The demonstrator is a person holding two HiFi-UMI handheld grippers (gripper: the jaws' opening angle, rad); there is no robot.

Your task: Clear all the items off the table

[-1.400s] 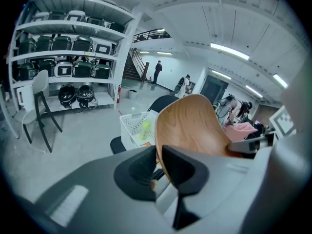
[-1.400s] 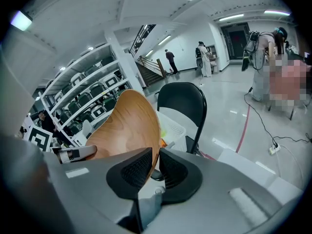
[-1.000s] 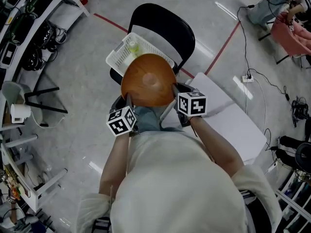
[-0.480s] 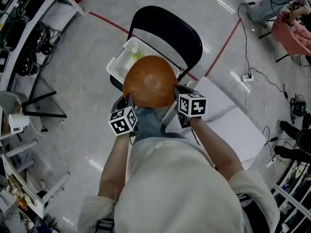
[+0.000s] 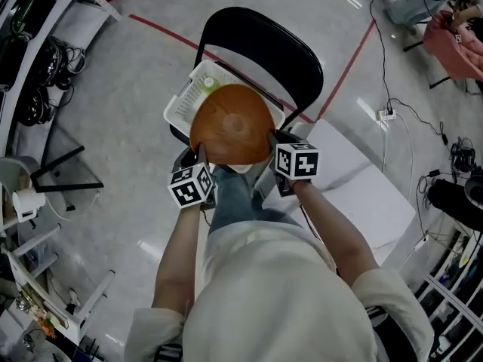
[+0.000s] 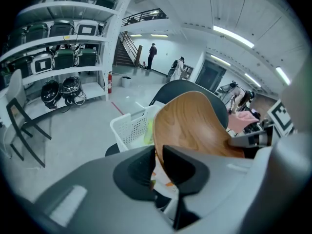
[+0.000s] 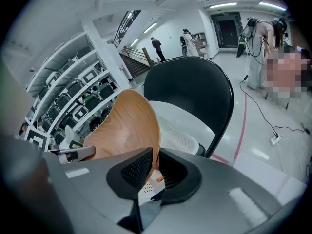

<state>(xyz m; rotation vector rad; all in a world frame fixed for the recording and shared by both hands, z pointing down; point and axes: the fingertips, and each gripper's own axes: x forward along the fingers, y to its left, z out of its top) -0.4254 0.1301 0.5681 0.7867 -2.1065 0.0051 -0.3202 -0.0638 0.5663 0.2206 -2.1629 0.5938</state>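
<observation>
**Wooden bowl gripped from both sides above the chair's basket**

At the far left stand metal shelves (image 5: pixel 26 59) loaded with dark gear. Right of them, near the person's body, the left gripper (image 5: pixel 201 155) reaches forward and down. In the left gripper view its two dark jaws are clenched on the left rim of the wooden bowl (image 5: pixel 230 124), with the thin edge pinched between the pads.

The bowl hangs in the middle of the scene with its rounded underside turned up toward the head camera. It covers the near part of a white basket (image 5: pixel 183 100). The basket sits on the seat of a black chair (image 5: pixel 264 44), and a yellow-green bottle (image 5: pixel 209 84) lies inside it, just beyond the bowl.

On the bowl's right rim, the right gripper (image 5: pixel 272 139) is likewise clamped. The right gripper view shows the wooden edge squeezed between its narrow-set jaws, with the chair back rising behind.

Further right, near the person, is a white table (image 5: pixel 370 202).
</observation>
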